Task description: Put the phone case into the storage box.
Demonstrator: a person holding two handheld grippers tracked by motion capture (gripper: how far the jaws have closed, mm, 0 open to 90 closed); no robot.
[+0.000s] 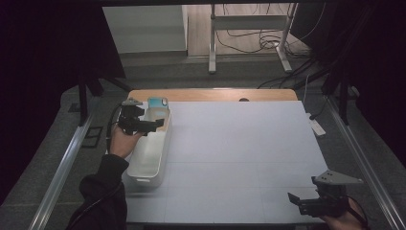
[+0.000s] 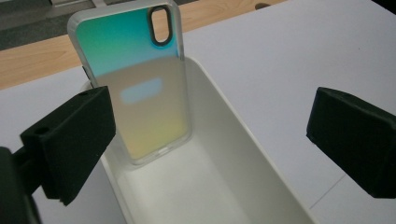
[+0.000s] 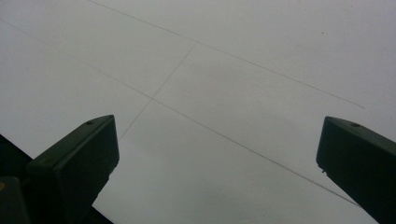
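Observation:
A phone case (image 2: 135, 88) with a teal-to-cream iridescent back leans upright against the far end wall of a long white bin (image 2: 243, 135). In the high view the case (image 1: 157, 102) stands at the bin's (image 1: 160, 158) far end, at the table's left. My left gripper (image 2: 210, 140) is open above the bin, jaws wide apart, the case beyond them and untouched. In the high view that left gripper (image 1: 152, 125) hovers over the bin's far half. My right gripper (image 1: 298, 200) sits low at the table's front right, open over bare mat (image 3: 210, 93).
A pale grey mat (image 1: 239, 153) covers the table, with a wooden strip (image 1: 210, 94) along the far edge. A white power strip (image 1: 316, 126) lies off the right side. Black curtains, stand legs and cables stand beyond the table.

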